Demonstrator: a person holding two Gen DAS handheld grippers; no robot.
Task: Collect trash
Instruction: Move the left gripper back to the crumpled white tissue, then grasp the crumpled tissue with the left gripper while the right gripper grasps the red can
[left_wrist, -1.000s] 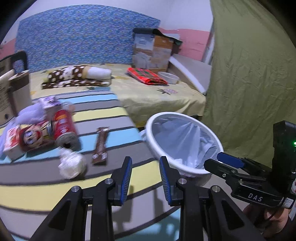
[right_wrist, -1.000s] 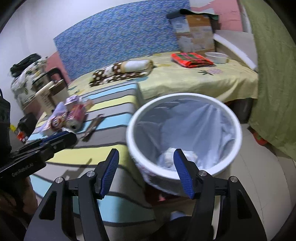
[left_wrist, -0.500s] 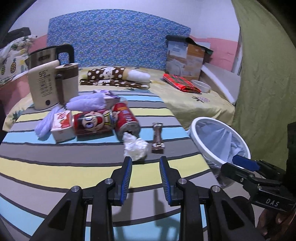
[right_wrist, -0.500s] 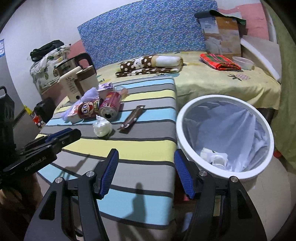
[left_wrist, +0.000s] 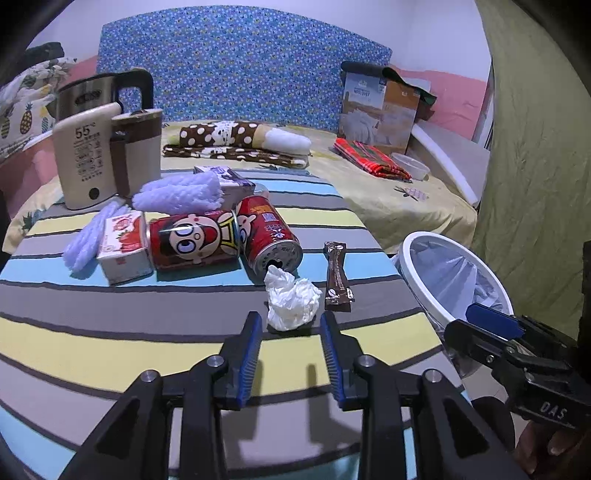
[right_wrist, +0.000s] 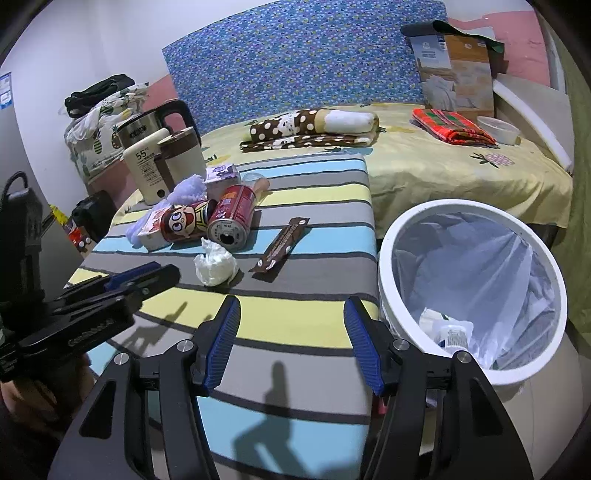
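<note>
1. While our left hand-held gripper (left_wrist: 291, 354) hovers with jaws parted and empty, the crumpled tissue (left_wrist: 291, 298) lies just beyond its tips on the striped tabletop (left_wrist: 110, 354).
2. Our right hand-held gripper (right_wrist: 291, 343) gapes wide, empty, left of the lined bin (right_wrist: 384, 258).

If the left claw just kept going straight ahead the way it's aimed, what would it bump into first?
Most likely the crumpled white tissue: it lies just ahead of the open left gripper, lined up with the gap between its fingers. Depth is hard to judge, but nothing else sits between them.
</note>
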